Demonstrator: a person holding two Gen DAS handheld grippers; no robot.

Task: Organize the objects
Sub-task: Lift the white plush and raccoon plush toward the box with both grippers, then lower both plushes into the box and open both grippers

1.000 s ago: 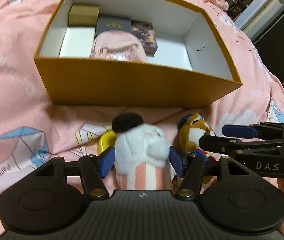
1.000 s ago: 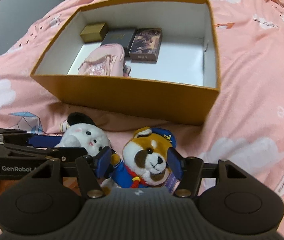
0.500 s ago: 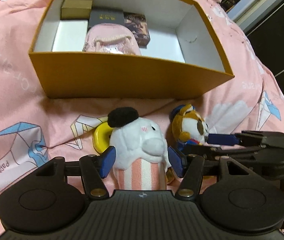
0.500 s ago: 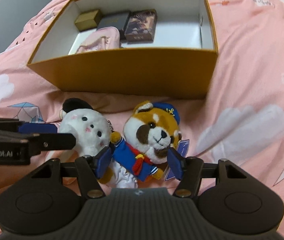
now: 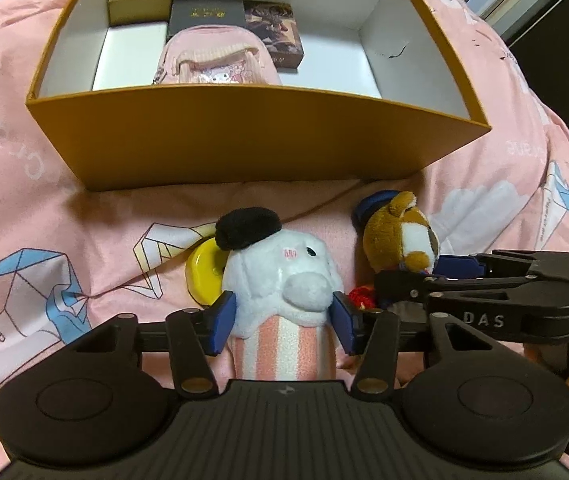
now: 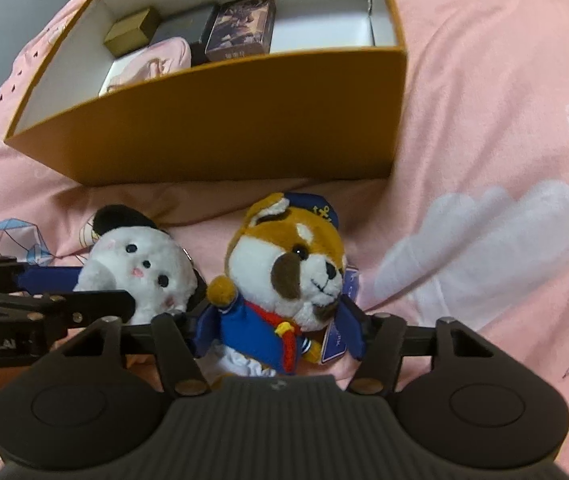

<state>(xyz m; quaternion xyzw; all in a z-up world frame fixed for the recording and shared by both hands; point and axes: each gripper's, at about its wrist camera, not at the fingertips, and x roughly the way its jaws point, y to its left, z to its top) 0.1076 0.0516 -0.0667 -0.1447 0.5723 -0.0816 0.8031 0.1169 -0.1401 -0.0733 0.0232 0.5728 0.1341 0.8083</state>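
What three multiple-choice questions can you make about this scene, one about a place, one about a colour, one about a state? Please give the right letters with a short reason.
1. Where does the white plush lie?
A. inside the box
B. on the pink bedding in front of the box
C. on top of the fox plush

2. What colour is the outside of the open box?
A. mustard yellow
B. green
C. black

3. What is between the right gripper fingers?
A. nothing
B. the small gold box
C. the fox plush in a sailor suit

Key: 1 B, it lies on the bedding below the box wall. 2 A, the front wall shows it. 3 C, the jaws are closing around its body.
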